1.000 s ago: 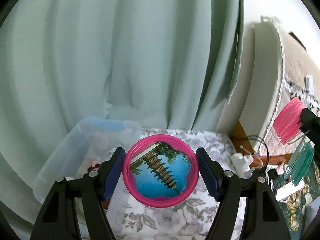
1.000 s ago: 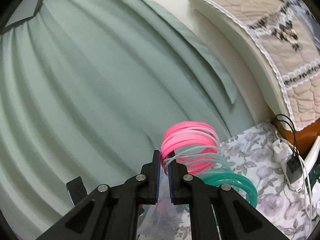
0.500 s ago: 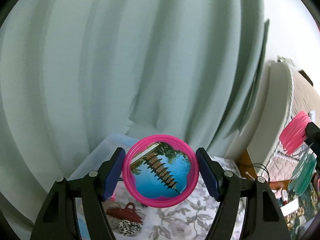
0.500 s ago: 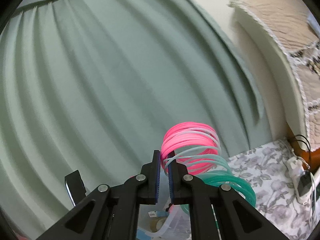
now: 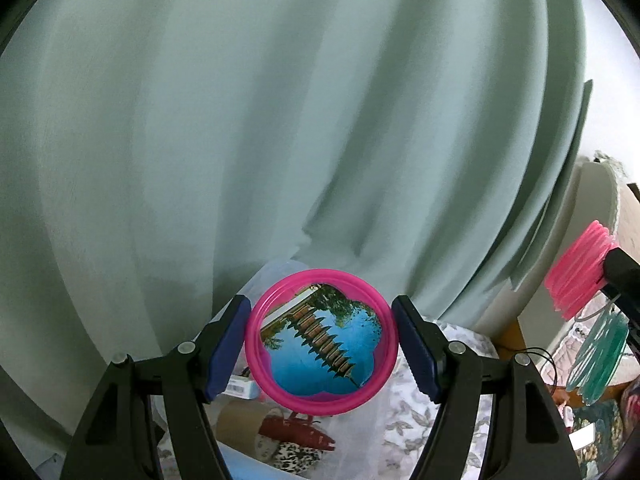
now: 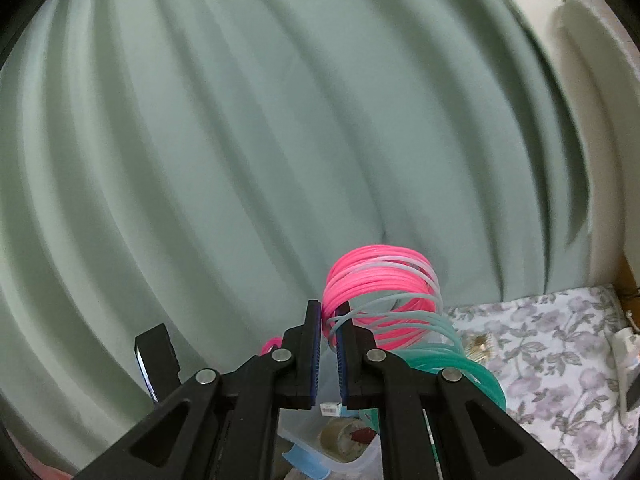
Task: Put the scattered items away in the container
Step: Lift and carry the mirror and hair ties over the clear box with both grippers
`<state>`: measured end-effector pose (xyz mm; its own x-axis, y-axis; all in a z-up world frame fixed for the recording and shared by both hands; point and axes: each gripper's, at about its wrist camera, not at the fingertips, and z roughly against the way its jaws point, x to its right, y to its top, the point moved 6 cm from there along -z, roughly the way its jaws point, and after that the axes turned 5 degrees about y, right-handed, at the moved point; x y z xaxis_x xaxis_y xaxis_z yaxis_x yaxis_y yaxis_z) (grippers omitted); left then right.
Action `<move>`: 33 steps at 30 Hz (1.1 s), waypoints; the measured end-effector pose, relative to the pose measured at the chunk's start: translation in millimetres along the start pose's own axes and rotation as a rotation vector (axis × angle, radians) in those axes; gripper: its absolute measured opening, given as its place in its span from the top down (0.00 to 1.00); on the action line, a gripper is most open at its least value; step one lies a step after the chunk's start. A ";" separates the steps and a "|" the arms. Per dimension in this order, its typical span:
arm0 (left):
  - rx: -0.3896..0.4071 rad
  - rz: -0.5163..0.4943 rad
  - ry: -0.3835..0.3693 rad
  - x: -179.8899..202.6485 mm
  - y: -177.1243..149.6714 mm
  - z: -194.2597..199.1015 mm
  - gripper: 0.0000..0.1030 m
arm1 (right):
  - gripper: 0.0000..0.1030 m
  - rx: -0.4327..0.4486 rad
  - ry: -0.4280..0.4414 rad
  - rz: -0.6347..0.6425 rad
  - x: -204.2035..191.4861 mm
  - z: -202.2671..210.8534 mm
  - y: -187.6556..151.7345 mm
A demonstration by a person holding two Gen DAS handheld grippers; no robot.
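Swinging leftward since a second ago, clear container (image 5: 276, 276) now sliding under both loads.
Left gripper (image 5: 321, 340) clasping pink-rimmed dish (image 5: 320, 338); right gripper (image 6: 329, 350) clenching coiled spring toy (image 6: 384, 300).

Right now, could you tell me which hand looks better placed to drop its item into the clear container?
Left, probably. Its gripper holds the pink-rimmed disc directly above the clear container. The right gripper, shut on the coiled spring toy, sits further right.
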<state>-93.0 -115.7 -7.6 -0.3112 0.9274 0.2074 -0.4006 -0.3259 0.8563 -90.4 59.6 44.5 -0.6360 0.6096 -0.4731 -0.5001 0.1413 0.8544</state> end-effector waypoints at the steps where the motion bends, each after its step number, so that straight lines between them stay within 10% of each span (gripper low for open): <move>1: -0.010 0.008 0.004 -4.6 -1.3 -4.6 0.29 | 0.92 -0.015 0.001 0.001 -0.3 -8.3 -2.5; 33: -0.196 0.065 0.062 -65.6 -34.7 -84.9 0.28 | 0.92 -0.345 0.028 -0.075 -13.0 -160.8 -60.9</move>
<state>-131.8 -180.8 -91.1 -0.3914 0.8924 0.2244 -0.5365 -0.4194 0.7322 -146.3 -82.3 -35.9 -0.6030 0.5856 -0.5416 -0.7124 -0.0898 0.6960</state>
